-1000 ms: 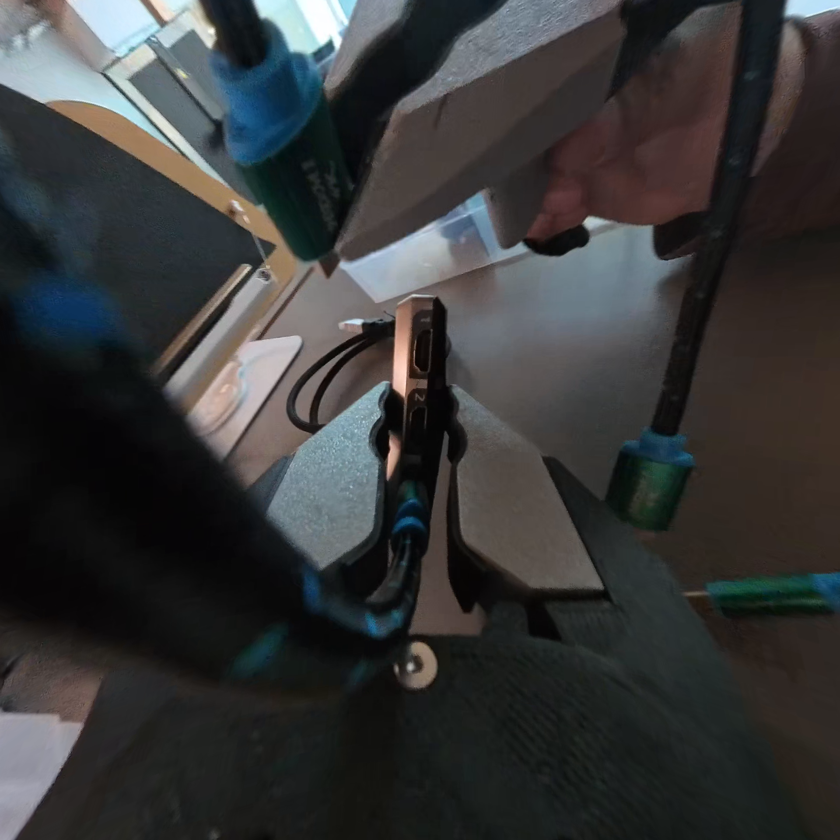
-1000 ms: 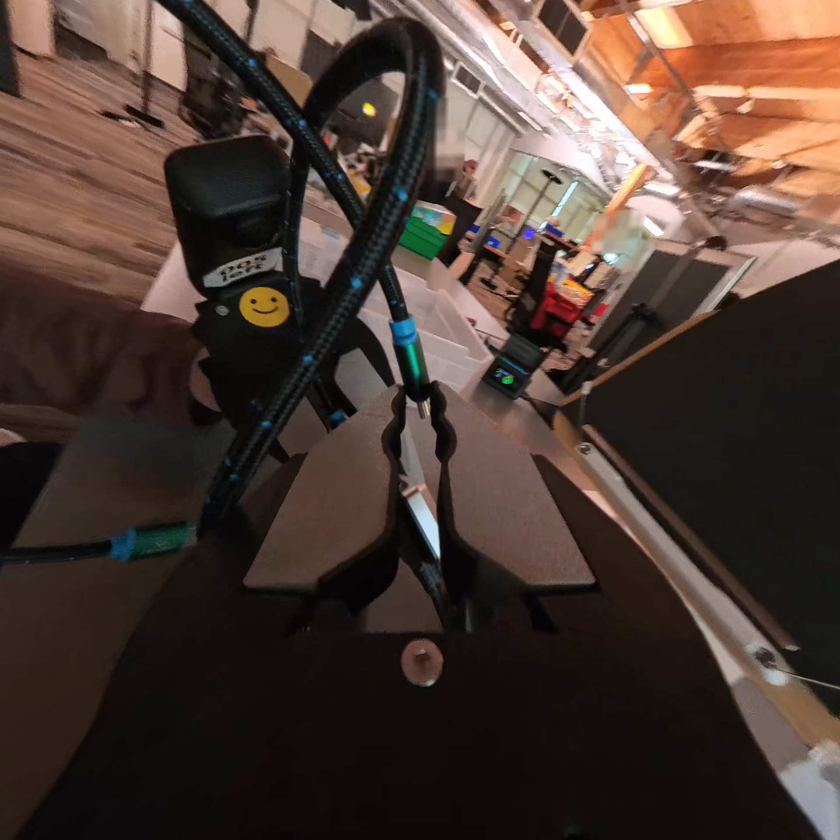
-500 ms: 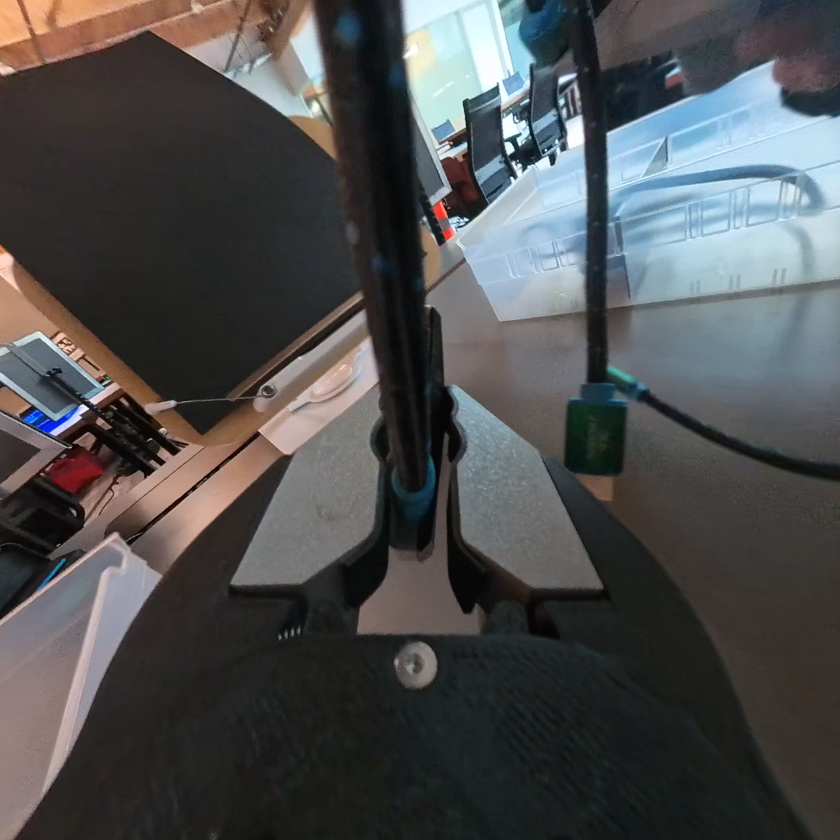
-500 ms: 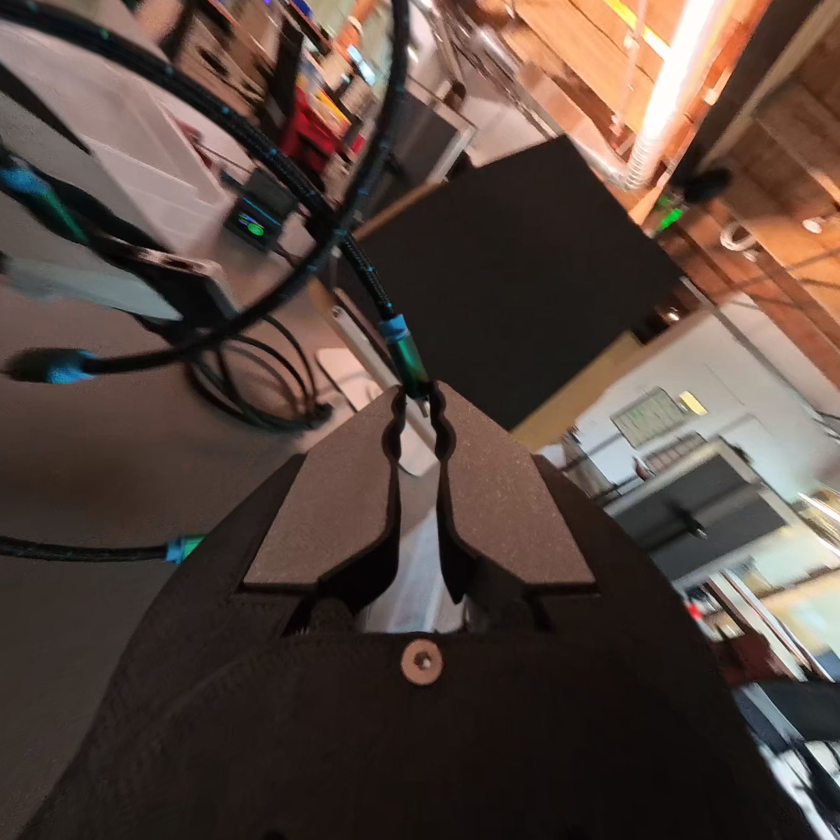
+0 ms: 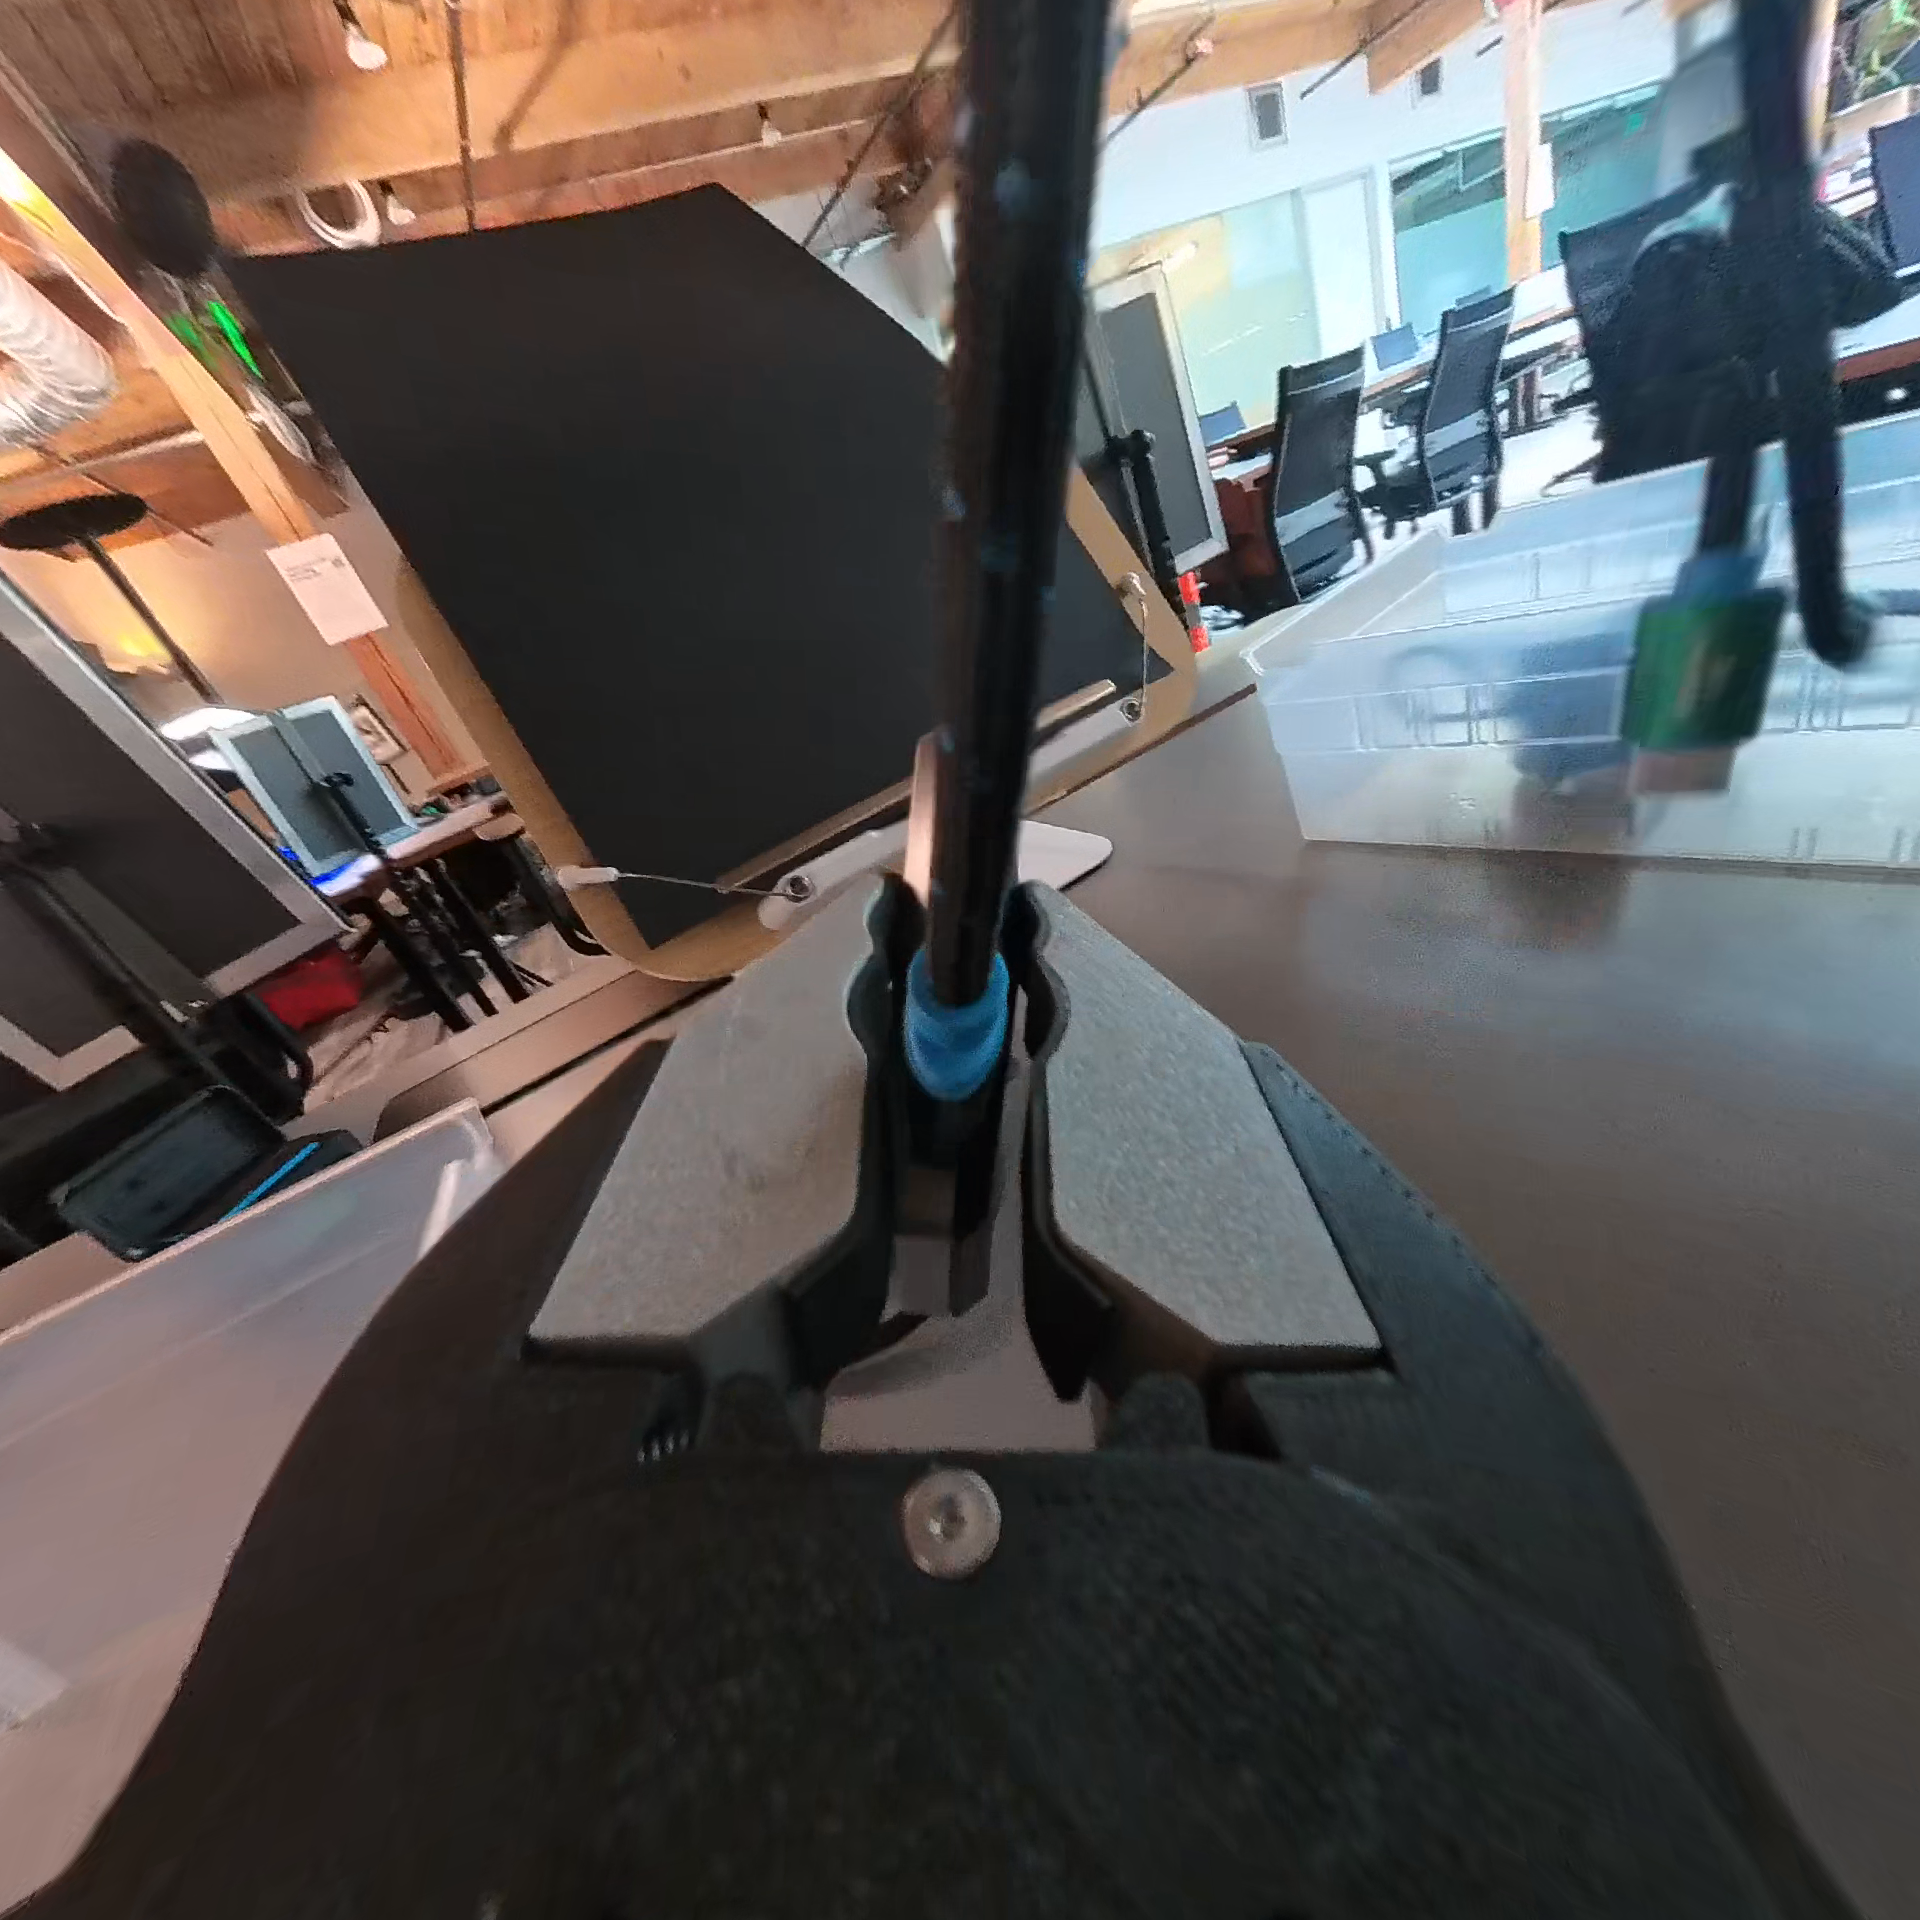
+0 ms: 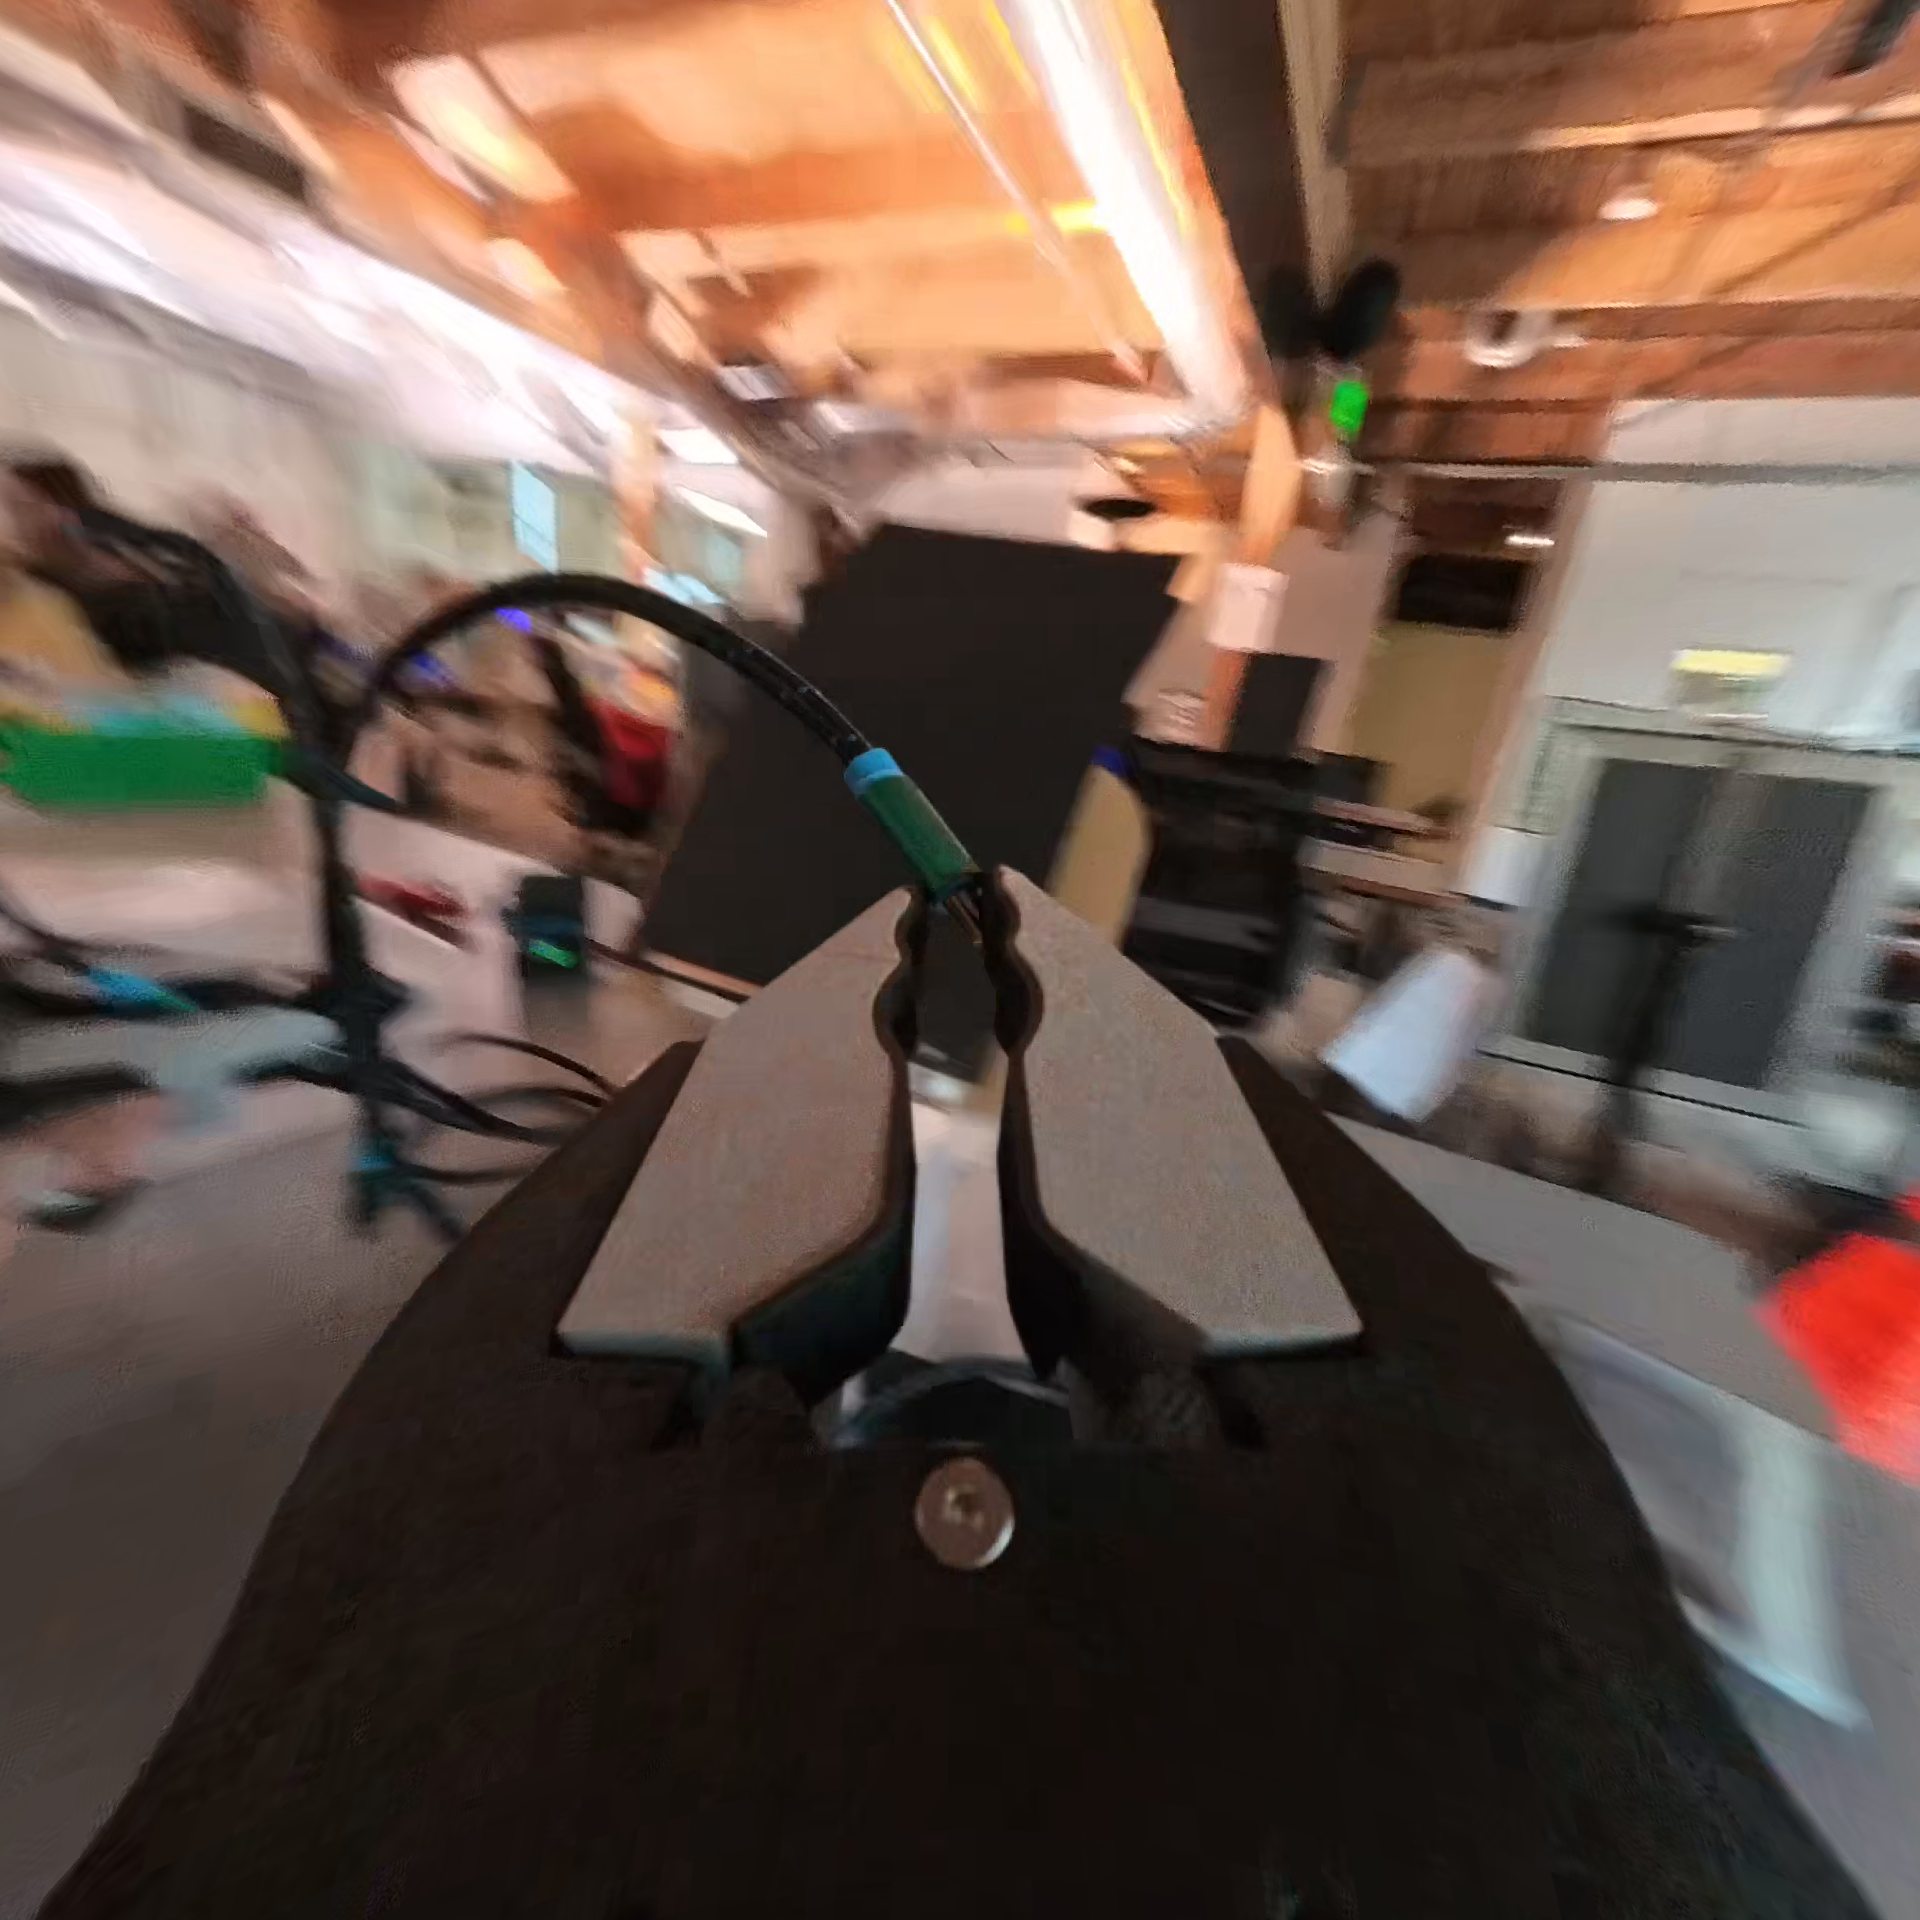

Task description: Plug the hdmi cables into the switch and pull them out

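Left wrist view: our left gripper (image 5: 951, 997) clamps the switch (image 5: 928, 821) edge-on, one braided cable (image 5: 997, 436) plugged in.
Right wrist view: our right gripper (image 6: 958, 914) pinches the metal tip of a green plug (image 6: 914, 831).
Handling: we judge the cables stiff, springy and light; the plug tip looks slippery.
Hold point: better the green shell than the tip.

Motion blur smears the cables (image 6: 343, 997) at left.

One switch (image 5: 928, 821); two green plugs (image 5: 1701, 673) hanging right of it; one clear bin (image 5: 1351, 727); three office chairs (image 5: 1317, 478).
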`<state>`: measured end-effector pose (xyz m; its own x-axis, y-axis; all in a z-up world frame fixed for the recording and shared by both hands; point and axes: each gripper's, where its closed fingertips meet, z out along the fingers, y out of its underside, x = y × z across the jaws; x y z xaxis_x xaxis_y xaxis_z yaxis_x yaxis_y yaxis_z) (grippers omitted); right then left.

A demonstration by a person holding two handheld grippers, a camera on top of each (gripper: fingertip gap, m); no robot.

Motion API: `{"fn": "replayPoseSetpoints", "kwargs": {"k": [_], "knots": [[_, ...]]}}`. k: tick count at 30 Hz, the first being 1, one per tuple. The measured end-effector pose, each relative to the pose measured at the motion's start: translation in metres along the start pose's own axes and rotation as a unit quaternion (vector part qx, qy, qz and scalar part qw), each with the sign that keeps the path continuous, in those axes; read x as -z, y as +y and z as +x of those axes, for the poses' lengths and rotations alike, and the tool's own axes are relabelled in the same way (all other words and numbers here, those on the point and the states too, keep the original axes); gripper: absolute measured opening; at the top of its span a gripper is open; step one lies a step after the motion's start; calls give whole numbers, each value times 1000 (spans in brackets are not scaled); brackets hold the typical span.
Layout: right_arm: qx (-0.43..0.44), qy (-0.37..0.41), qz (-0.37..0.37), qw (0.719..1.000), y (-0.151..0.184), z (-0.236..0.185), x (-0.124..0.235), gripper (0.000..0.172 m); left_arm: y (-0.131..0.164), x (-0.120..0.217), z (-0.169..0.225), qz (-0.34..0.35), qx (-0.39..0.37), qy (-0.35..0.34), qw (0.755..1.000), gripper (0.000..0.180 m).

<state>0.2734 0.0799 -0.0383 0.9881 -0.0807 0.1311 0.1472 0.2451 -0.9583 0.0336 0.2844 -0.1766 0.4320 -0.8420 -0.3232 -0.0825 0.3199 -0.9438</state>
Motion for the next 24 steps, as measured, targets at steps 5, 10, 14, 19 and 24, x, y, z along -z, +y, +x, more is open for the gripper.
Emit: {"fn": "replayPoseSetpoints", "kwargs": {"k": [5,10,14,19,24], "knots": [[-122,-259,5,958,8,-57,0,7,-2,-2,28,13,44,103,994,19],[5,-320,-169,932,68,-106,-5,6,-15,6,68,48,-13,184,982,18],[88,-219,-237,943,92,-101,-26,5,-23,14,87,74,-20,231,970,19],[104,-186,-249,945,97,-99,-33,4,-30,14,70,93,-20,183,979,19],[67,-133,-187,971,70,-76,-34,2,-32,12,36,96,7,105,990,20]]}}
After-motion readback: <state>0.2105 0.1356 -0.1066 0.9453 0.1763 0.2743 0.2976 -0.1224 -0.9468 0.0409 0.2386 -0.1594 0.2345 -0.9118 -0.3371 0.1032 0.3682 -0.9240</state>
